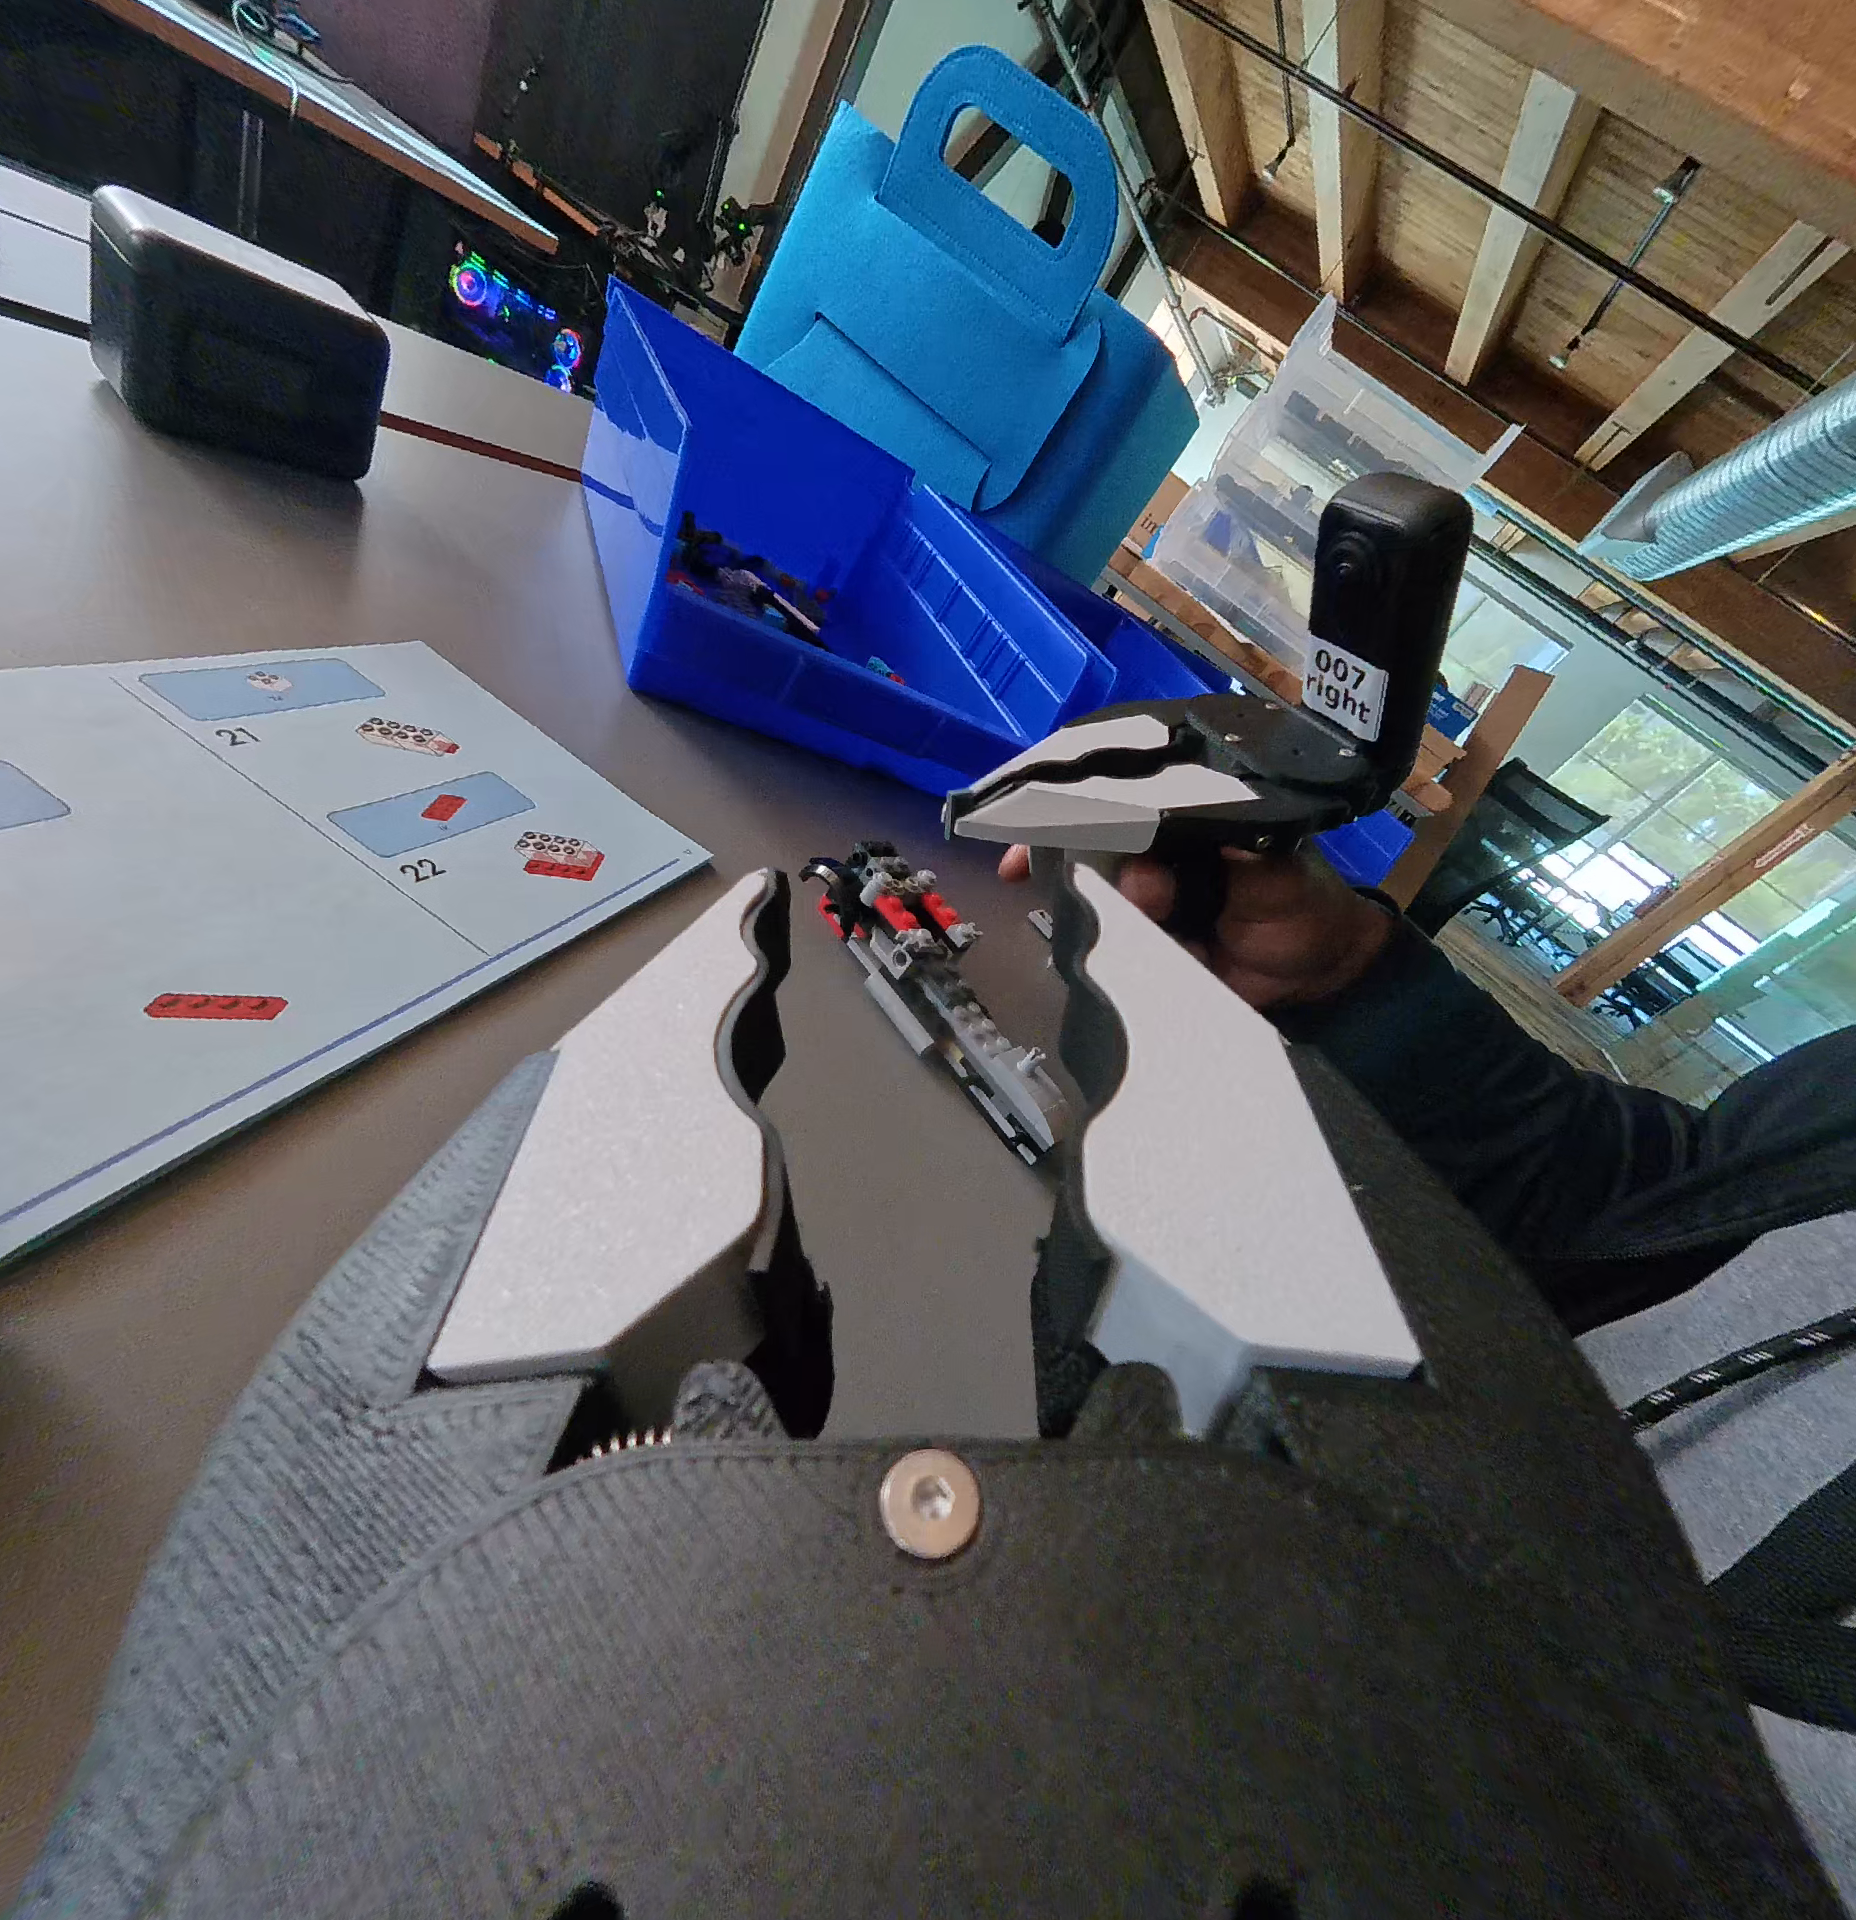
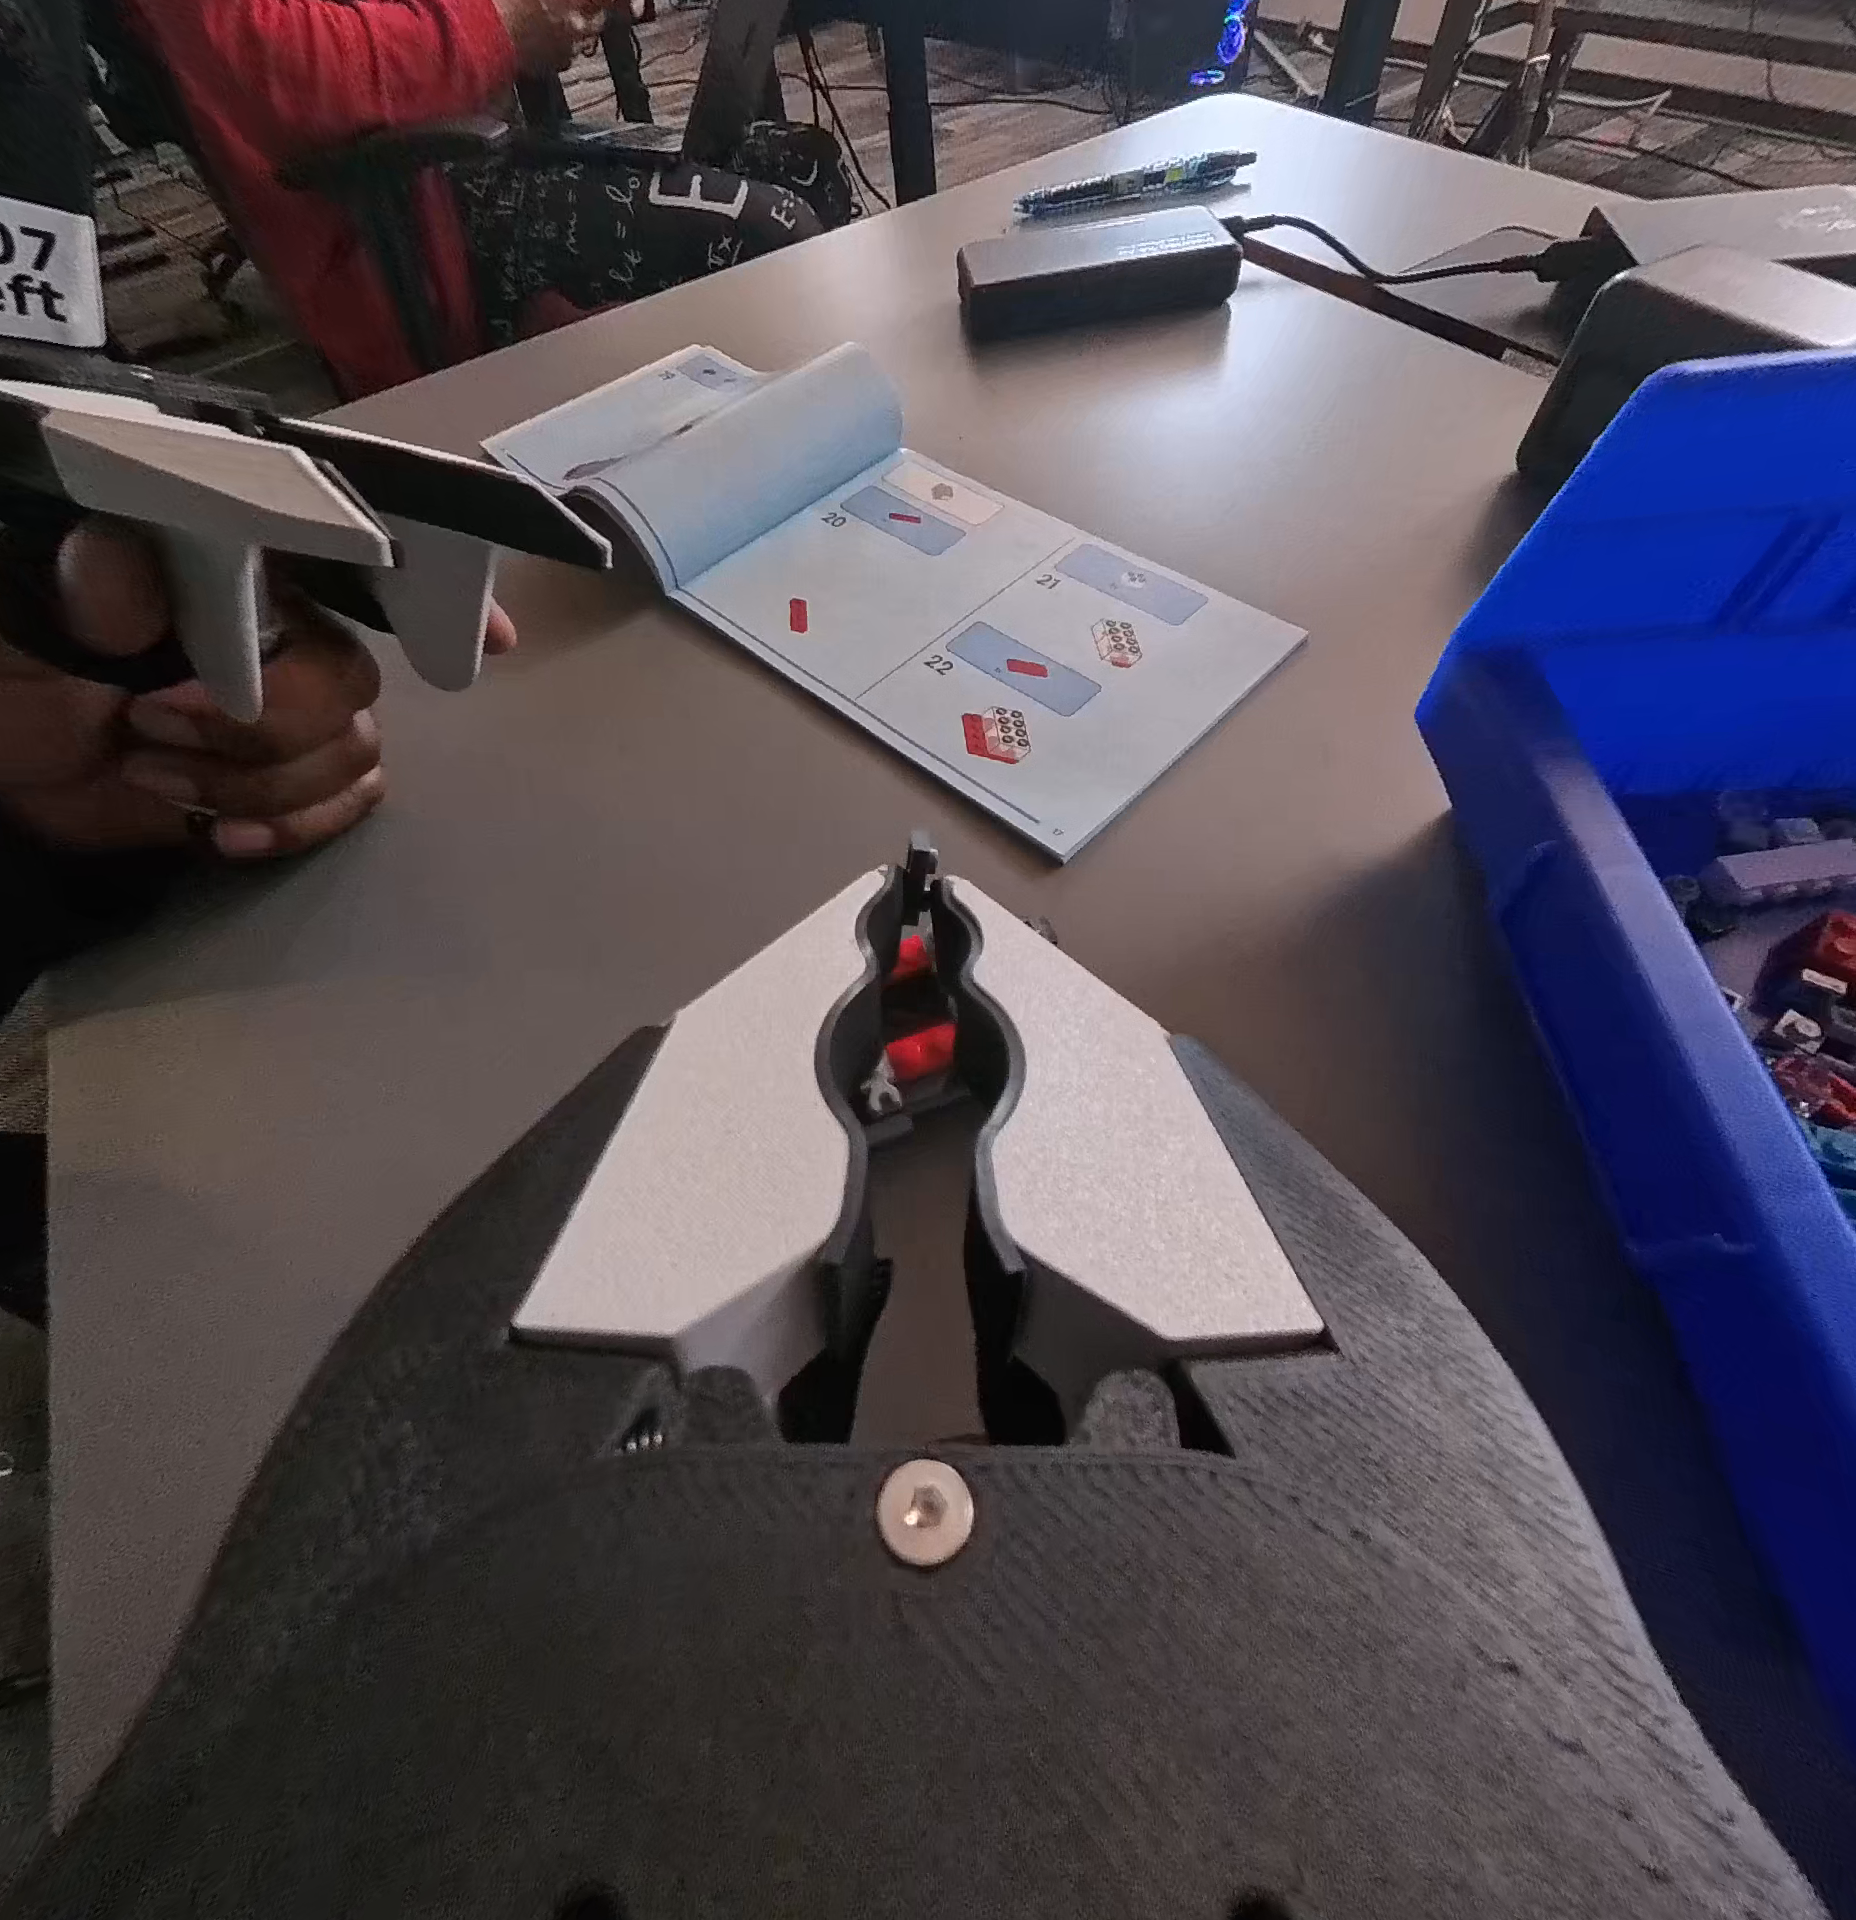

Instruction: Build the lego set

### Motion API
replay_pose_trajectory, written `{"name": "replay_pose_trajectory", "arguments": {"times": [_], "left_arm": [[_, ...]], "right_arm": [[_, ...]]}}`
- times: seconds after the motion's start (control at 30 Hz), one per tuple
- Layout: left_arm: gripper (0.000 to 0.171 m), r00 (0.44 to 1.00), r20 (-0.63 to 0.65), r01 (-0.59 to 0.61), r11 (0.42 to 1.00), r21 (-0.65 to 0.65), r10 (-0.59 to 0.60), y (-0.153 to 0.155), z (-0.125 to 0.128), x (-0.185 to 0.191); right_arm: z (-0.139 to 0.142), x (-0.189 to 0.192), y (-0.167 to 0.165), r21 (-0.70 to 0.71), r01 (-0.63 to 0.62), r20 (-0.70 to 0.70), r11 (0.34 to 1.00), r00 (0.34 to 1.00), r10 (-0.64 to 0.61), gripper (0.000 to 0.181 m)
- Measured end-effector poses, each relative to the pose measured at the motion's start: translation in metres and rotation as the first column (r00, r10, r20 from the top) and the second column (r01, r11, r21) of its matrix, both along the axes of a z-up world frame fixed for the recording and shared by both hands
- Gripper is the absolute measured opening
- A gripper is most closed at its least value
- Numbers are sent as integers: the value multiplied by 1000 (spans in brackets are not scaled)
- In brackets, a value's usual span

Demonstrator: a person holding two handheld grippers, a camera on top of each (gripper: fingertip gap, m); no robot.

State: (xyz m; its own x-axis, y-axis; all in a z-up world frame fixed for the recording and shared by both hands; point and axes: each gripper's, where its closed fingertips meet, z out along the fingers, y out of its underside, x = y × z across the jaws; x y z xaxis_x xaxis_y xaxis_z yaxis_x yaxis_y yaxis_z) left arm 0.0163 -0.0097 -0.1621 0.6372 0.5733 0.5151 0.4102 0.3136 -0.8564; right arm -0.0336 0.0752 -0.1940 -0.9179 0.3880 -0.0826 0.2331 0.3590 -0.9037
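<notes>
A long grey, black and red lego model [image 1: 934,987] lies on the dark table [image 1: 436,520]. My left gripper [image 1: 919,899] is open and empty, its fingers on either side of the model and just above it. My right gripper [image 1: 955,821] is shut, with nothing visible in it, and hovers over the model's far end. In the right wrist view the model's red parts [image 2: 916,1044] show through the narrow gap of my right gripper [image 2: 916,883]. The left gripper [image 2: 519,582] shows at the left there, held in a hand.
An open instruction booklet [image 1: 280,883] [image 2: 955,644] lies left of the model. A blue bin [image 1: 799,499] [image 2: 1630,935] with several loose bricks stands behind, a blue felt bag [image 1: 965,312] beyond it. A black box [image 1: 228,332] and a power bank [image 2: 1100,270] sit farther off. My right fingertips sit around 11 cm from my left ones. The power bank [image 2: 1100,270] is closer to my left gripper, around 35 cm from its tips; the right tips are 40 cm off.
</notes>
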Motion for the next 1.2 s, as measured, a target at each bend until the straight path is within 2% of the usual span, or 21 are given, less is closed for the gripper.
{"name": "replay_pose_trajectory", "arguments": {"times": [0.23,0.47,0.97,1.2], "left_arm": [[51,1000,6,4,1000,-6,-4,1,-1,0],[51,1000,15,0,1000,-18,0,2,-3,-1],[51,1000,11,4,1000,-14,-4,2,-2,-1],[51,1000,12,5,1000,-14,-5,2,-3,-1]], "right_arm": [[-3,-11,9,113,26,-92,993,996,-16,7],[-14,-11,6,276,-9,-162,961,985,56,7],[-24,-11,6,408,27,-217,913,974,69,7],[-27,-10,7,422,19,-207,906,975,76,13]]}}
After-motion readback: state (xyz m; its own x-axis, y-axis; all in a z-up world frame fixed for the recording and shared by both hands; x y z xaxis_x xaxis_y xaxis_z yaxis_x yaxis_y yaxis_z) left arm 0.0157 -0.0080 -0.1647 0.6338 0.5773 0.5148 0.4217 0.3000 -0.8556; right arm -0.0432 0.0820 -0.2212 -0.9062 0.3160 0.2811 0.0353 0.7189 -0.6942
